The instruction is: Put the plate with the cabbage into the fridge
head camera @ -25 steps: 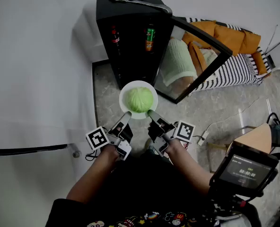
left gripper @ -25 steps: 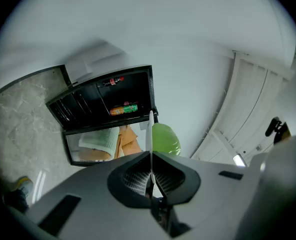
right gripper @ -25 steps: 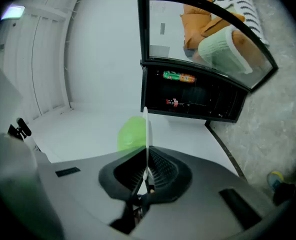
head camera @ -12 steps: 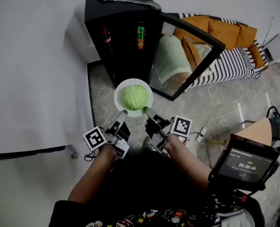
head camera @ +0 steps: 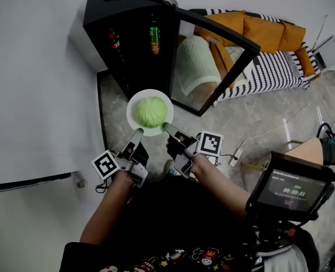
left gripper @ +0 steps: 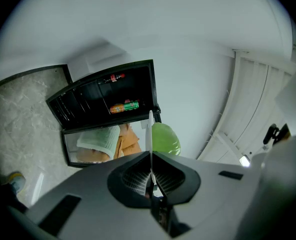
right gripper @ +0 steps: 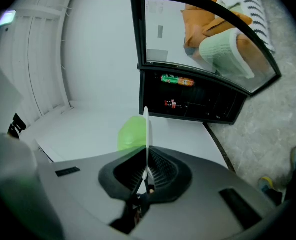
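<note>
Fingers of your left gripper [head camera: 137, 132] and right gripper [head camera: 166, 127] clamped on the plate [head camera: 131, 110] rim, cabbage [head camera: 151, 111] on it, just before the open fridge [head camera: 102, 16], two bottles [head camera: 154, 35] inside.

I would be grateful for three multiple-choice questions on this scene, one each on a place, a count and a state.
1. Where is the plate with the cabbage?
A. on a shelf
B. held in front of the fridge
C. on the floor

2. How many bottles show inside it?
A. none
B. five
C. two

3. How is the fridge door?
A. open
B. shut
C. taken off

Answers:
1 B: the left claw and right claw clamp its rim outside the cabinet.
2 C: only the green-labelled bottle and the red-labelled bottle show.
3 A: it stands swung out to one side.
</note>
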A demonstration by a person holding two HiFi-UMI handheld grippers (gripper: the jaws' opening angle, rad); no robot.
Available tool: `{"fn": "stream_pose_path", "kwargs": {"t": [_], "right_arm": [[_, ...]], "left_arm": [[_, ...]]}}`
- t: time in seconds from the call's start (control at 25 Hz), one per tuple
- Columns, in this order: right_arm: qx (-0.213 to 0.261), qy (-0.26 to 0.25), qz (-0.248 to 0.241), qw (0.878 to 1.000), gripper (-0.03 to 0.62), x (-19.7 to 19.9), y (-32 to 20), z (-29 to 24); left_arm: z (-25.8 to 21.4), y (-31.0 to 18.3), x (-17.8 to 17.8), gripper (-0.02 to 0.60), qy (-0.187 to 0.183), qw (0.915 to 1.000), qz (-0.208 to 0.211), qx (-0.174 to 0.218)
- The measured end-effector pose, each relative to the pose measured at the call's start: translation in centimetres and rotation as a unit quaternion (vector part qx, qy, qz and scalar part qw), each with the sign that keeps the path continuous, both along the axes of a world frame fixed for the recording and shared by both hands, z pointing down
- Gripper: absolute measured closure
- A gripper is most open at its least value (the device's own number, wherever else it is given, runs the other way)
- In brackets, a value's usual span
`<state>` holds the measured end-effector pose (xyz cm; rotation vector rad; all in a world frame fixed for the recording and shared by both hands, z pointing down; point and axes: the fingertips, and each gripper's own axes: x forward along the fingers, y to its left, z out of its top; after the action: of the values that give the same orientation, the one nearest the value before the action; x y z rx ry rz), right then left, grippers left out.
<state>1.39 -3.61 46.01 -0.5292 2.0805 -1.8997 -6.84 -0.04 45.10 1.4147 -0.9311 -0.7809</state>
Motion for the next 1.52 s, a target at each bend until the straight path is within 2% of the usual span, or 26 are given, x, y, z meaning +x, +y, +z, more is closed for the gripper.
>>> {"fn": "stream_pose_path", "kwargs": {"t": [0.24,0.72,1.32,1.52], "right_arm": [[-0.003,0.0,-0.014,1.0,0.577,-0.4,0.2,0.0],[-0.008,0.001,-0.025,1.0,0.577,-0.6,0.7,0.3],[-0.008,-0.004,-0.009,1.0,0.577,-0.1,-0.5,0.0],[-0.015,-0.003,-0.006,1.0,0.577,0.0,-0.4,0.3]], "left_arm": [[0.1,0.3,-0.4,0.566,-0.006,0.9999,-0.01,0.009],[0.3,1.0,-0.5,0.566,-0.003,0.9997,-0.024,0.002],[0.2,-0.6,0.0,0.566,0.0,0.9999,-0.005,0.014],[0.3,-0.5,0.0,0.566,0.0,1.0,-0.003,0.008]]}}
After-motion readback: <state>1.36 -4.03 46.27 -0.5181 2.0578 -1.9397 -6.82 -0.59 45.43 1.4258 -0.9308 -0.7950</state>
